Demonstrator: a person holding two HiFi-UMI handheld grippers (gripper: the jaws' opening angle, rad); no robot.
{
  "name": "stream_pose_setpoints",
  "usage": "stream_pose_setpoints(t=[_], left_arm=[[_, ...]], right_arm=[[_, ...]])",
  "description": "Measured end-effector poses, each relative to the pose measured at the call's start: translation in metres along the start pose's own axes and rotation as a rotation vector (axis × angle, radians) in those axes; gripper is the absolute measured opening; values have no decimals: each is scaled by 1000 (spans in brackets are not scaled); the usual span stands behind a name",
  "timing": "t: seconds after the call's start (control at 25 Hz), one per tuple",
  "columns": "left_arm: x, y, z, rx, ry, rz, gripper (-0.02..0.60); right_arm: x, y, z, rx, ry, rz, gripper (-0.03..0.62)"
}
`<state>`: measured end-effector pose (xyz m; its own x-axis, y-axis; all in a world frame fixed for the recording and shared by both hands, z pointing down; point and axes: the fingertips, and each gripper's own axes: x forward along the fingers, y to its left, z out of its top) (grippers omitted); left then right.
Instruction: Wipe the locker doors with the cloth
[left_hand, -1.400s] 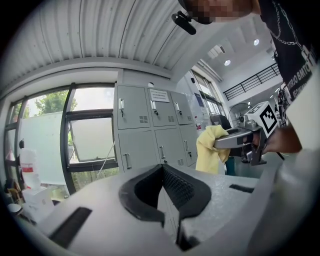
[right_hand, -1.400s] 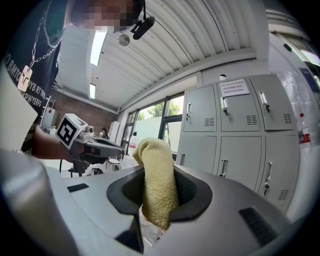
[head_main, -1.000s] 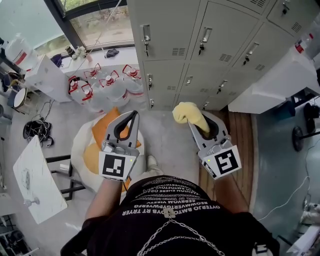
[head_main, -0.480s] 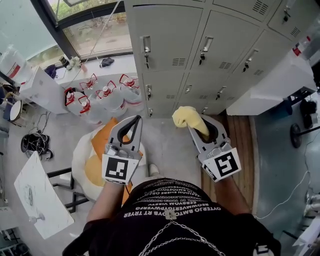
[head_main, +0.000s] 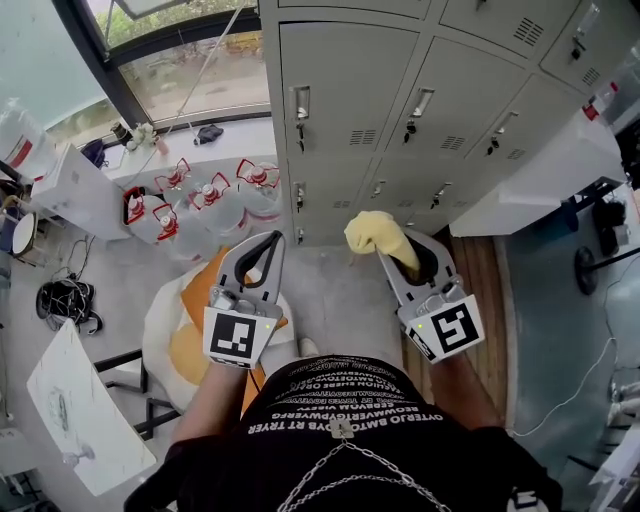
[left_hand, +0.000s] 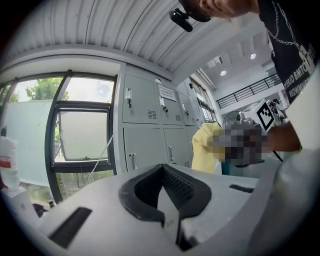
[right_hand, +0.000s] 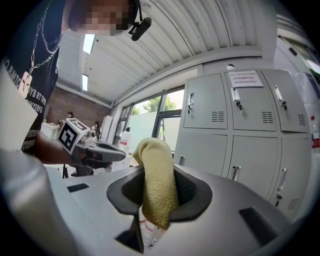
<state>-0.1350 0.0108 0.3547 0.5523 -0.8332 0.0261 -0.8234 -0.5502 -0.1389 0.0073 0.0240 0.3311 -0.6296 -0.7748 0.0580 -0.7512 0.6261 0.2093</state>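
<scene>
Grey locker doors (head_main: 350, 90) with small handles and vents fill the upper head view and show ahead of both grippers (right_hand: 252, 130). My right gripper (head_main: 384, 250) is shut on a folded yellow cloth (head_main: 373, 233), which sticks up out of its jaws (right_hand: 156, 185). It hangs a short way in front of the lower locker doors, apart from them. My left gripper (head_main: 268, 240) is shut and holds nothing; its jaws (left_hand: 165, 197) meet tip to tip. The cloth (left_hand: 206, 150) also shows to the right in the left gripper view.
Several water jugs with red caps (head_main: 200, 195) stand left of the lockers under a window (head_main: 170, 60). A white and orange seat (head_main: 180, 310) sits below my left gripper. A white counter (head_main: 530, 180) juts out at the right, a white table (head_main: 75, 410) at lower left.
The head view has shifted so the lockers sit lower and nearer. Both grippers have held their places in the view, and the cloth stays clamped in the right one.
</scene>
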Motion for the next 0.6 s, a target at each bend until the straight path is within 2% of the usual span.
stream_pose_setpoints(t=[0.28, 0.44, 0.6], left_arm=[[9, 1, -2, 2, -5, -25, 5], [16, 4, 5, 14, -32, -3, 5], [25, 8, 0, 14, -9, 5, 5]], right_arm=[[-2, -6, -2, 1, 8, -35, 91], [-3, -15, -6, 19, 5, -45, 91], [8, -26, -14, 29, 4, -33, 91]])
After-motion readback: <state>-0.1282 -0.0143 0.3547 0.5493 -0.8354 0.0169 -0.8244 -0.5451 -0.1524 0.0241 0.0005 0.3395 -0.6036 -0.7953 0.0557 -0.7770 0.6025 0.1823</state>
